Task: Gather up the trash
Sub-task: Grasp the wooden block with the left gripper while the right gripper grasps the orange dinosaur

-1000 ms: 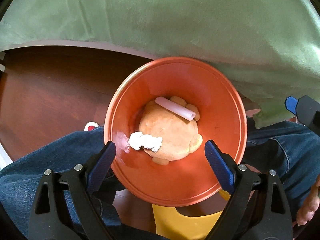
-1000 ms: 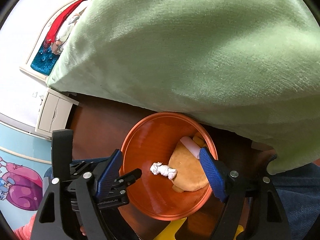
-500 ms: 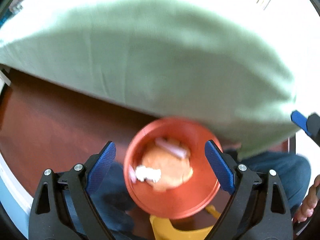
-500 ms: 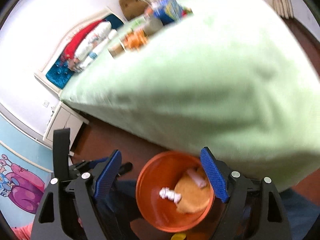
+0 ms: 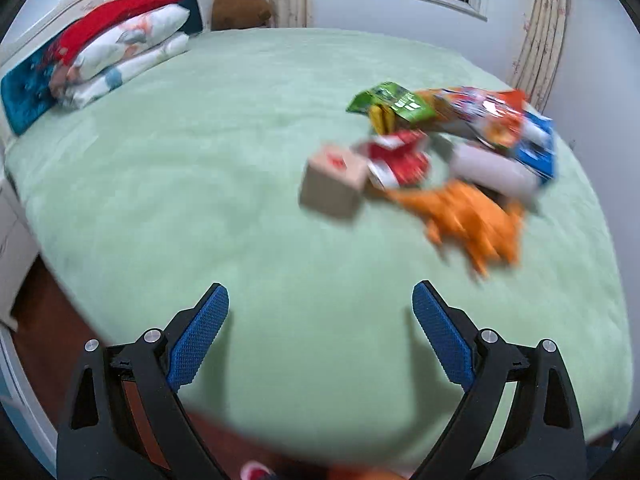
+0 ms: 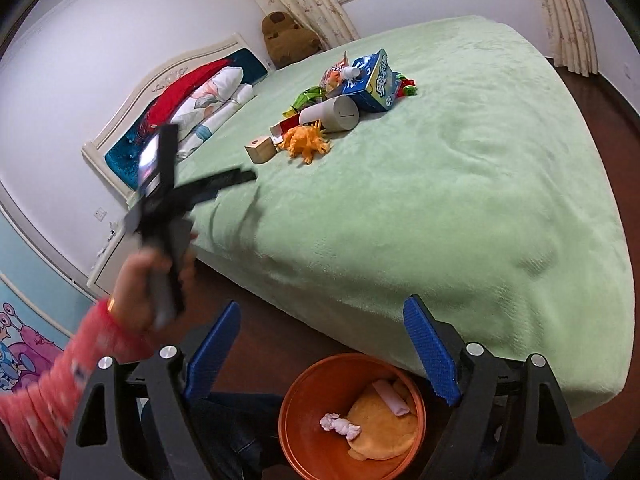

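The left gripper [image 5: 320, 312] hangs over the near part of the green bed [image 5: 240, 168], angled downward, its blue-padded fingers [image 5: 198, 334] spread wide with nothing between them. From the right wrist view the same tool appears as a blurred black frame held up in the person's left hand [image 6: 148, 280], whose red patterned sleeve [image 6: 72, 364] reaches in from the lower left edge. The right gripper [image 6: 322, 352] is tilted down over the foot of the bed, its fingers [image 6: 430, 356] wide apart and empty, framing the wooden floor [image 6: 276, 340] and the orange bin [image 6: 312, 432] below. The bin stands on the floor just beside the bed's edge, near dark blue denim. Inside it lie a crumpled white wad of paper [image 6: 340, 426], a pale pink tube [image 6: 392, 398] and a soft orange-yellow lump [image 6: 384, 428] that fills the right half of the bottom. The remaining trash sits in a loose pile well up on the bed: a blue and white carton [image 6: 374, 80], a grey cup [image 6: 336, 114] lying on its side, a green wrapper [image 5: 390, 104], a red wrapper [image 5: 400, 158] and other bright packets. An orange toy dinosaur [image 6: 306, 142] and a small wooden block [image 6: 261, 150] lie at the near edge of that pile. Pillows [image 6: 200, 100] are stacked against the headboard [image 6: 132, 100], and a brown plush toy [image 6: 288, 38] sits in the corner beyond.
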Action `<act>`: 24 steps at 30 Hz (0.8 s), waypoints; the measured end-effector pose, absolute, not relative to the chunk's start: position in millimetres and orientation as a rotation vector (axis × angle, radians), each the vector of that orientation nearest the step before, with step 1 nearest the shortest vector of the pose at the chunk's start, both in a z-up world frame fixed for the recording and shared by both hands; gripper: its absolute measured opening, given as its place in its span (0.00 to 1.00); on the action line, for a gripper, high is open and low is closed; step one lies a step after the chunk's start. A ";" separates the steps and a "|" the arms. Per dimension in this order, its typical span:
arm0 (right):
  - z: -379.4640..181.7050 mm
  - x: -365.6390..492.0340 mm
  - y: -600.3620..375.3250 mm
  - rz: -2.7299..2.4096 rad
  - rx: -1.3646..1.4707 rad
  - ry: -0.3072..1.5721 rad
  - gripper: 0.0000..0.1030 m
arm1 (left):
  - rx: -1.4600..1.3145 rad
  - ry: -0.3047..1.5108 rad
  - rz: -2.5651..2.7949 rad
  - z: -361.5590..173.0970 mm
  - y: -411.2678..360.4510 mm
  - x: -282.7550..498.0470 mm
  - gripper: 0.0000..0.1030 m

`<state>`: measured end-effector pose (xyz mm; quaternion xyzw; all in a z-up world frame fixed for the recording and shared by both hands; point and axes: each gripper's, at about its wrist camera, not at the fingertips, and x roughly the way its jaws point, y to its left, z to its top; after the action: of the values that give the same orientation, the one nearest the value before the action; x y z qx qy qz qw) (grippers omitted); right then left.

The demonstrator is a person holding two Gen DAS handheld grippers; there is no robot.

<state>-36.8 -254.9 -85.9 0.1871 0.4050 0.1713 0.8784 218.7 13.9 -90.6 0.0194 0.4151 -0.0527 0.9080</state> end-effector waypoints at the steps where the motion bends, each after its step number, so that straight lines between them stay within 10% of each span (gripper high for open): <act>1: -86.1 -36.0 -255.3 0.355 0.386 0.845 0.79 | 0.051 0.855 -0.100 -91.6 14.7 229.4 0.88; 8: -92.2 -27.5 -252.0 0.349 0.365 0.865 0.79 | 0.141 0.842 -0.106 -98.0 8.9 288.5 0.83; 12: -94.8 -23.3 -251.3 0.347 0.363 0.873 0.79 | 0.133 0.840 -0.143 -99.6 6.3 291.2 0.34; 24: -80.9 -5.4 -239.0 0.374 0.331 0.832 0.79 | 0.088 0.768 -0.174 -76.3 18.8 224.4 0.34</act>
<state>-5.4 -239.0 -80.9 0.1589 0.3999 0.1796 0.8847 224.4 18.8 -76.3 0.0428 0.3742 -0.0845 0.9225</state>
